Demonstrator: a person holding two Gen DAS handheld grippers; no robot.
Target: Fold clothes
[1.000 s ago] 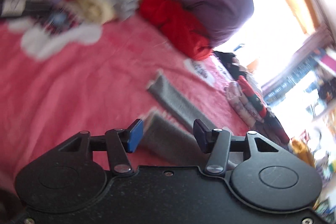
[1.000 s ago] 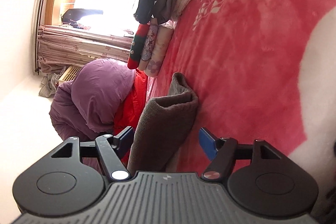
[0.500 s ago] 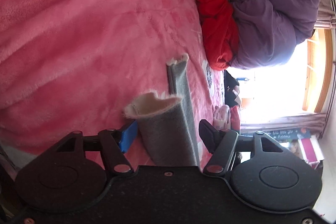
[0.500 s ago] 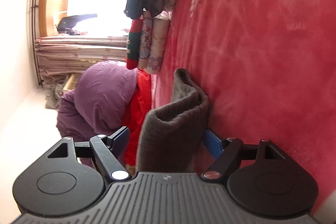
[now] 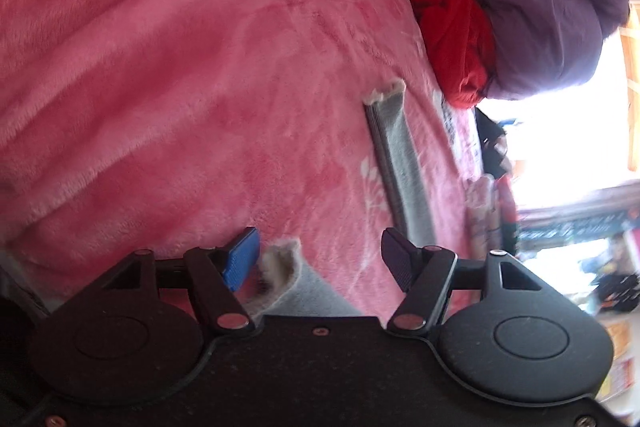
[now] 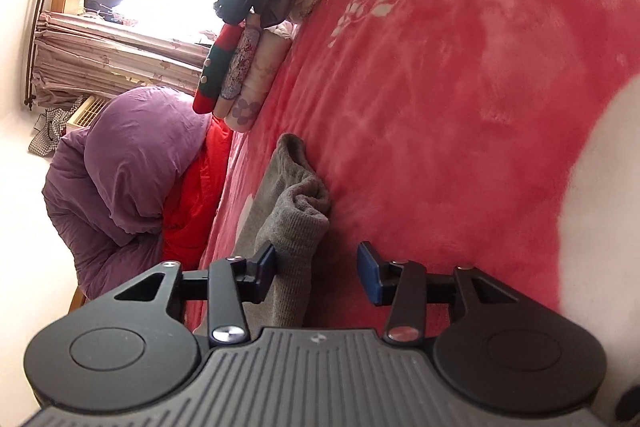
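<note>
Since the earlier frames the left gripper point(image 5: 320, 261) has dropped lower over the pink blanket point(image 5: 168, 75) and rolled, so the near cuff of the grey garment point(image 5: 288, 279) now lies low against its blue pad, where before the cloth filled the gap. On the other side, the right gripper point(image 6: 316, 269) has hardly shifted, yet its gap is narrower than a moment ago.

My reading is that the fold is only being set up: both grippers are taking hold of the near ends of the grey garment point(image 6: 296, 227), which lies on the blanket with one long leg reaching away towards the red cloth point(image 5: 448, 15).

The left gripper's jaws stand wide and steady, with the fluffy cuff just beside the blue pad and the other pad well clear, so nothing is gripped. The right gripper's jaws are closing; the bunched grey end sits between them, touching the dark pad, while the blue pad is still apart from it.

Next, each gripper probably needs to pinch its end firmly, then lift together and carry the near ends over towards the red cloth.

Both grippers point downward at the blanket, the left more steeply.
</note>
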